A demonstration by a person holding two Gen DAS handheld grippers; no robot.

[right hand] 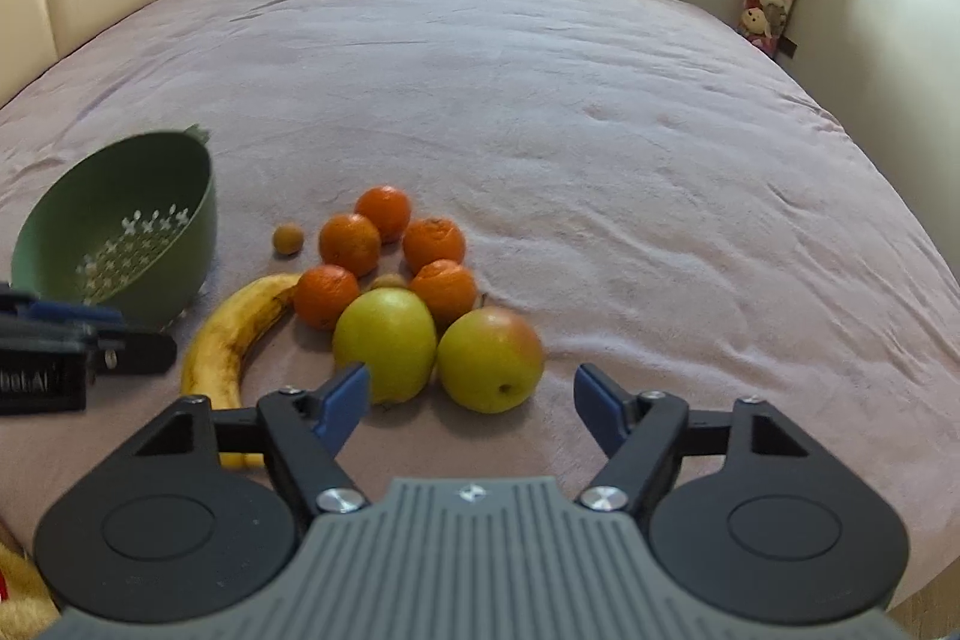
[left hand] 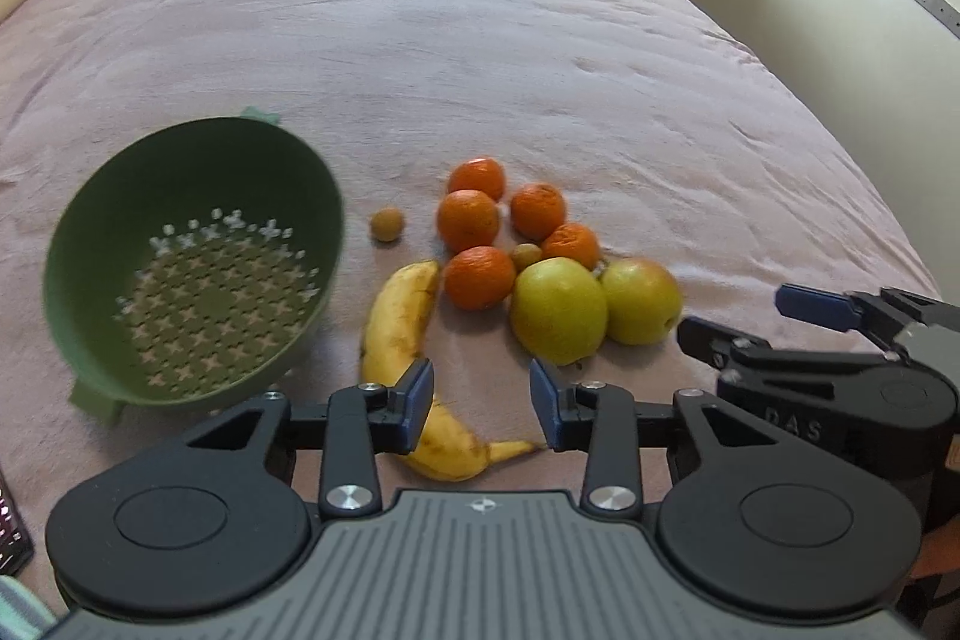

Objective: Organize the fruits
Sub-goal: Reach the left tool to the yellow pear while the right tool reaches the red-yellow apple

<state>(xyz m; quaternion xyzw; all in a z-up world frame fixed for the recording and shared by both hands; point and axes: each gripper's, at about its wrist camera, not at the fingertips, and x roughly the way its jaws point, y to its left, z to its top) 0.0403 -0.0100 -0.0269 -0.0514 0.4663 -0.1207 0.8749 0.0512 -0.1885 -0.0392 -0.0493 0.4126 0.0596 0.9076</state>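
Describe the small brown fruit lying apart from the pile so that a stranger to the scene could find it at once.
Start at the green colander on the pink bedspread. Between its rim and the cluster of oranges lies one small brown fruit, touching nothing. Its twin is wedged among the oranges and apples.

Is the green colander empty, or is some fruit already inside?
Empty: the green colander shows only its bare perforated bottom.

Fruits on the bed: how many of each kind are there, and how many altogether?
Round orange mandarins: 5
Round yellow-green apples: 2
Curved yellow banana with brown spots: 1
Small round tan-brown fruits: 2
Total: 10 fruits, all on the pink bedspread; none in the green plastic colander.
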